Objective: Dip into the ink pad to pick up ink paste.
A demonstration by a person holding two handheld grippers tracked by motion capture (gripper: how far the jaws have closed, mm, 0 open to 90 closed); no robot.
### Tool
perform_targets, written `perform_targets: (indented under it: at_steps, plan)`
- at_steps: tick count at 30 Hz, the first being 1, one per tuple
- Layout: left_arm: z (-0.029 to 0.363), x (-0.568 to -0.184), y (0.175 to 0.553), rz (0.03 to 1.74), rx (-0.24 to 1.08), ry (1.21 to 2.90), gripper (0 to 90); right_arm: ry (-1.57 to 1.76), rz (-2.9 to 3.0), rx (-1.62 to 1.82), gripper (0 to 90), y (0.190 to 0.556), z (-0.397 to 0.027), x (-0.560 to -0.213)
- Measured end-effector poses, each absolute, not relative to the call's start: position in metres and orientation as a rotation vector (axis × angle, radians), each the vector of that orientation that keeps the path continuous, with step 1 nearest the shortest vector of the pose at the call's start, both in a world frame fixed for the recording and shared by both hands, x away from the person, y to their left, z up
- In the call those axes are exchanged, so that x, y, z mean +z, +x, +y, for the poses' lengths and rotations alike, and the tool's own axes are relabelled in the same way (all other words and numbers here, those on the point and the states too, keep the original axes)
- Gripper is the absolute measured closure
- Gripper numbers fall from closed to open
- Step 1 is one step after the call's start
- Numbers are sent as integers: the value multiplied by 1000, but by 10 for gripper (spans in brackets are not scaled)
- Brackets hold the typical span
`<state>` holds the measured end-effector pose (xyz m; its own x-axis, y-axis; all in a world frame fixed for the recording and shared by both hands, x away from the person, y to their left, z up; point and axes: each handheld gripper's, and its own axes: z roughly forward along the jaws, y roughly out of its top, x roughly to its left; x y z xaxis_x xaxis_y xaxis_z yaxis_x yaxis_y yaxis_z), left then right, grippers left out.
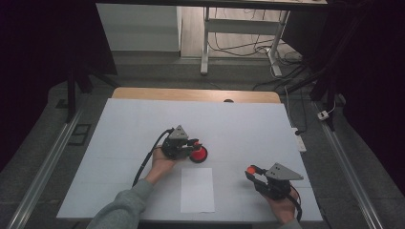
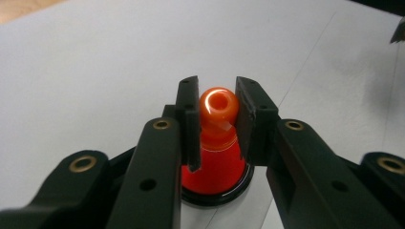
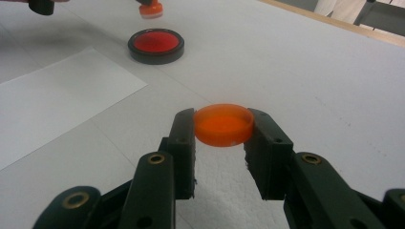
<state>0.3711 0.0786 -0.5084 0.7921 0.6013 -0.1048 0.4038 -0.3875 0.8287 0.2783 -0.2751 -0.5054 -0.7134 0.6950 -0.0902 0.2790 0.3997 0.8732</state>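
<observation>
My left gripper (image 2: 217, 112) is shut on the round knob of an orange stamp (image 2: 218, 106), which points down over a black-rimmed red ink pad (image 2: 215, 198). In the high view this gripper (image 1: 193, 144) is at mid-table above the pad (image 1: 198, 153). The right gripper view shows the stamp (image 3: 150, 8) raised clear of the pad (image 3: 156, 45). My right gripper (image 3: 223, 128) is shut on a flat orange lid (image 3: 223, 125), held level a little above the table; it appears at the front right (image 1: 251, 171).
A white sheet of paper (image 1: 197, 189) lies near the front edge between the two hands, just in front of the pad. The white table cover (image 1: 248, 124) ends at a wooden strip (image 1: 191, 94) at the back. Desk legs and cables are on the floor beyond.
</observation>
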Motion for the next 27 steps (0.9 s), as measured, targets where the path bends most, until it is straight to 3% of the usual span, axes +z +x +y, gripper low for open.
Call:
perform_targets:
  at_steps: [19, 27]
  plan:
    - [72, -526, 376, 770, 242, 2092, 723, 833, 2220, 1260, 645, 278, -275, -506]
    - [68, -528, 371, 777, 293, 2099, 725, 831, 2222, 1260, 645, 278, -274, -506]
